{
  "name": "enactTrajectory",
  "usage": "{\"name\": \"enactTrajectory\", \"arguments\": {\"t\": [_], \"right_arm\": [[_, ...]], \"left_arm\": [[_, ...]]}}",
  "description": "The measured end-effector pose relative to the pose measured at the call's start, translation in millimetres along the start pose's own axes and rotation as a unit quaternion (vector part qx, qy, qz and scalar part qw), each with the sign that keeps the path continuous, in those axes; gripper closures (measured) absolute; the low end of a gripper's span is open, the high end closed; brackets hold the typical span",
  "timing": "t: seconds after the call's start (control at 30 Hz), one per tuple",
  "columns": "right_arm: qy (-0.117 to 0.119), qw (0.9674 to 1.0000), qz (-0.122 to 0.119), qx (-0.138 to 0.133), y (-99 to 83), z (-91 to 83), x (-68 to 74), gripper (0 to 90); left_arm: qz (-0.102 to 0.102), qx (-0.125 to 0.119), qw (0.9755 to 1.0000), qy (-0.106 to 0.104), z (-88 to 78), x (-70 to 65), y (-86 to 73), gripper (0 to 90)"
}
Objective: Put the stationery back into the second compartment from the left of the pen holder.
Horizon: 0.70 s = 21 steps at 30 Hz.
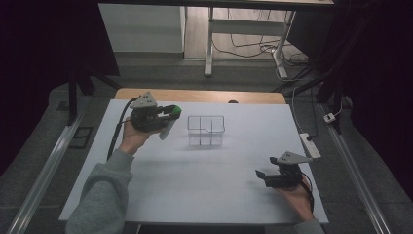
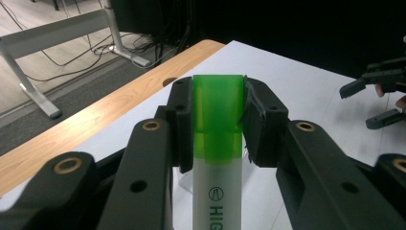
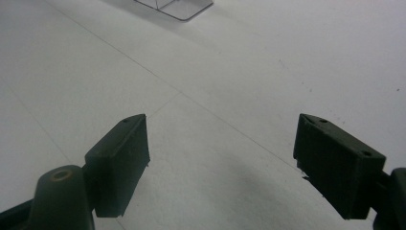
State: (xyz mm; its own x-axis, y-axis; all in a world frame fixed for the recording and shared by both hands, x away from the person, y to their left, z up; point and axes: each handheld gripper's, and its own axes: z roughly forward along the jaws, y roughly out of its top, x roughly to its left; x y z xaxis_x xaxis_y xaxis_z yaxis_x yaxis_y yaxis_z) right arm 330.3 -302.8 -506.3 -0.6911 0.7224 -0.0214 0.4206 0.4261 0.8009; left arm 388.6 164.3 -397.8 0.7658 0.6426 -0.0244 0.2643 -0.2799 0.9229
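Observation:
My left gripper (image 1: 170, 113) is held above the white table at the back left, shut on a highlighter (image 1: 168, 124) with a green cap and white barrel. In the left gripper view the pads clamp the green cap of the highlighter (image 2: 218, 120), and the white barrel runs down toward the camera. A clear plastic organiser (image 1: 206, 130) with compartments stands just right of that gripper. My right gripper (image 1: 260, 176) rests low at the table's front right, open, with nothing between its fingers (image 3: 117, 158).
The white table (image 1: 204, 185) lies on a wooden desk whose edge (image 1: 195, 95) shows at the back. A power strip (image 1: 310, 145) lies at the table's right edge. Desk legs and cables stand on the floor beyond.

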Motion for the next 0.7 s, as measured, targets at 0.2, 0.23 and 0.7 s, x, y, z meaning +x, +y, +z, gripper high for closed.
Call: {"name": "enactTrajectory", "arguments": {"t": [0.2, 0.23, 0.7], "right_arm": [[-0.001, 1.0, 0.0, 0.0, 0.0, 0.3, 0.2, 19.0], [-0.001, 1.0, 0.0, 0.001, -0.1, 0.3, 0.2, 19.0], [0.0, 1.0, 0.001, 0.0, -0.1, -0.5, -0.1, 19.1]], "left_arm": [[0.003, 0.001, 1.0, -0.001, 11.4, -2.4, 8.3, 66.4], [0.005, 0.003, 1.0, -0.001, 13.2, -2.4, 9.8, 66.4], [0.003, 0.002, 0.9999, -0.017, 40.2, -5.6, 25.5, 66.4]]}}
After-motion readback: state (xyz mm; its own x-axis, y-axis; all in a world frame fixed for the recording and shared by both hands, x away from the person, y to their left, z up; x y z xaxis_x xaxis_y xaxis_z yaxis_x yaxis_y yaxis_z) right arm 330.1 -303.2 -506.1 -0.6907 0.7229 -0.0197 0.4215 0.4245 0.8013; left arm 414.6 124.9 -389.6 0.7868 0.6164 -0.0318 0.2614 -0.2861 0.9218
